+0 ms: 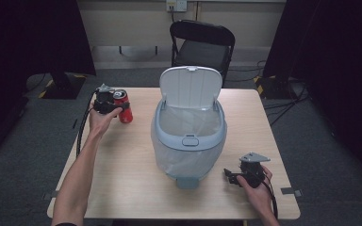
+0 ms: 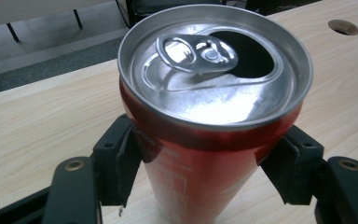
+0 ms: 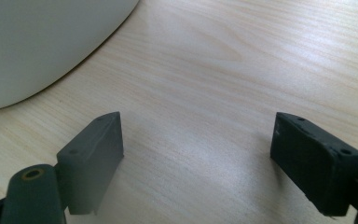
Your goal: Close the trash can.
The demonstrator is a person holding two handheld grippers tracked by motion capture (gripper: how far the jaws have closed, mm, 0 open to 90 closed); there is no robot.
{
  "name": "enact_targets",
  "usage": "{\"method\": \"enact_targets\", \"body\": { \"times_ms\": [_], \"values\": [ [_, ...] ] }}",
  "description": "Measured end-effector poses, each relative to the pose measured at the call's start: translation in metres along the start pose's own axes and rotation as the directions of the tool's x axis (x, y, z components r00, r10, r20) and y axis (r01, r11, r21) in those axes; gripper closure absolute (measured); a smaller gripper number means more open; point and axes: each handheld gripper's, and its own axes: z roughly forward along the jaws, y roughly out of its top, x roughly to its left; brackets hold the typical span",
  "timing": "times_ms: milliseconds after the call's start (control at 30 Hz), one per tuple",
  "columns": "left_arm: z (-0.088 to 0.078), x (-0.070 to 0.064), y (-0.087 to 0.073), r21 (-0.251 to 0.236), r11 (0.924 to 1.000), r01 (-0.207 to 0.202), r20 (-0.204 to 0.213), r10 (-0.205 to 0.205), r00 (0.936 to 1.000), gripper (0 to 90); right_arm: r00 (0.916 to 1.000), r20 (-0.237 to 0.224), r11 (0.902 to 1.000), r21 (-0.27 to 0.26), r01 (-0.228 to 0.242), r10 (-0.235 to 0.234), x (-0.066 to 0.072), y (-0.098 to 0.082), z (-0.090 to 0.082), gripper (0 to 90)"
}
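Note:
A red drink can (image 1: 124,107) stands upright near the table's far left edge. In the left gripper view its silver top (image 2: 214,65) is open, with the tab still on. My left gripper (image 1: 116,109) holds it low on the body, one black pad (image 2: 121,163) against each side. My right gripper (image 1: 229,175) rests near the front right of the table. Its jaws are wide apart (image 3: 196,149) over bare wood with nothing between them.
A grey-blue bin (image 1: 188,140) with a clear liner stands mid-table, its lid (image 1: 188,87) raised; its pale wall (image 3: 37,42) lies close to my right gripper. A black folding chair (image 1: 202,42) stands behind the wooden table (image 1: 122,169). A small hole (image 2: 343,26) lies beyond the can.

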Motion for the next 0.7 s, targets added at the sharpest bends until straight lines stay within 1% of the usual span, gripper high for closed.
{"method": "enact_targets", "body": {
  "times_ms": [33,67,133,167,200,233,300,333,367,400,433,467,500,533,567,600,633,667,700],
  "values": [
    [-0.001,0.0,-0.001,0.0,1.0,0.0,0.0,0.0,1.0,34.1,1.0,0.0,1.0,0.0,0.0,0.0,0.0,0.0,0.0,16.0],
    [-0.003,-0.001,-0.001,-0.006,0.9999,0.012,0.013,-0.012,0.9998,34.1,1.0,0.0,1.0,0.0,0.0,0.0,0.0,0.0,0.0,16.0],
    [-0.007,-0.002,-0.002,-0.018,0.9997,0.015,0.017,-0.014,0.9998,34.2,1.0,0.0,1.0,0.0,0.0,0.0,0.0,0.0,0.0,16.0],
    [-0.011,-0.003,-0.003,-0.021,0.9995,0.025,0.036,-0.024,0.9991,34.3,1.0,0.0,1.0,0.0,0.0,0.0,0.0,0.0,0.0,16.0],
    [-0.014,-0.004,-0.003,-0.023,0.9994,0.028,0.042,-0.027,0.9988,34.3,1.0,0.0,1.0,0.001,-0.001,0.001,0.0,0.0,0.0,16.0],
    [-0.017,-0.005,-0.003,-0.018,0.9995,0.026,0.046,-0.026,0.9986,34.3,1.0,0.0,1.0,0.0,0.0,0.0,0.0,0.0,0.0,16.0],
    [-0.024,-0.008,-0.003,-0.038,0.999,0.021,0.056,-0.019,0.9982,34.4,1.0,0.001,1.0,0.001,-0.001,0.001,0.0,0.0,0.0,16.0],
    [-0.026,-0.01,-0.003,-0.042,0.9987,0.028,0.059,-0.025,0.9979,34.4,1.0,0.0,1.0,0.0,0.0,0.0,0.0,0.0,0.0,16.0],
    [-0.03,-0.011,-0.004,-0.042,0.9988,0.025,0.061,-0.023,0.9979,34.4,1.0,0.0,1.0,0.001,-0.001,0.001,0.0,0.0,0.0,16.0],
    [-0.034,-0.013,-0.005,-0.041,0.999,0.017,0.059,-0.015,0.9981,34.4,1.0,0.0,1.0,0.001,-0.001,0.001,0.0,0.0,0.0,16.0],
    [-0.037,-0.014,-0.007,-0.027,0.9994,0.02,0.068,-0.018,0.9975,34.5,1.0,0.0,1.0,0.001,-0.001,0.001,0.0,0.0,0.0,16.0],
    [-0.04,-0.016,-0.009,-0.024,0.9995,0.023,0.069,-0.021,0.9974,34.5,1.0,0.0,1.0,0.001,-0.001,0.001,0.0,0.0,0.0,16.0],
    [-0.043,-0.018,-0.012,-0.015,0.9999,-0.001,0.058,0.001,0.9983,34.4,1.0,0.0,1.0,0.001,-0.002,0.002,0.0,0.0,0.0,16.0],
    [-0.046,-0.019,-0.015,-0.008,1.0,-0.003,0.065,0.004,0.9979,34.5,1.0,0.0,1.0,0.001,-0.001,0.001,0.0,0.0,0.0,16.0],
    [-0.05,-0.02,-0.018,-0.007,1.0,0.0,0.07,0.0,0.9976,34.4,1.0,0.0,1.0,0.0,-0.001,0.001,0.0,0.0,0.0,16.0],
    [-0.055,-0.02,-0.021,-0.02,0.9998,0.006,0.076,-0.005,0.9971,34.4,1.0,0.0,1.0,0.0,-0.001,0.001,0.0,0.0,0.0,16.0],
    [-0.06,-0.02,-0.024,-0.021,0.9997,0.015,0.086,-0.013,0.9962,34.4,1.0,0.0,1.0,0.0,0.0,0.0,0.0,0.0,0.0,16.0],
    [-0.064,-0.021,-0.026,-0.016,0.9998,0.014,0.092,-0.012,0.9957,34.4,1.0,0.0,1.0,0.0,-0.001,0.001,0.0,0.0,0.0,16.0],
    [-0.069,-0.023,-0.028,-0.028,0.9996,0.007,0.088,-0.004,0.9961,34.4,1.0,0.0,1.0,0.0,-0.001,0.001,0.0,0.0,0.0,16.0]
  ]
}}
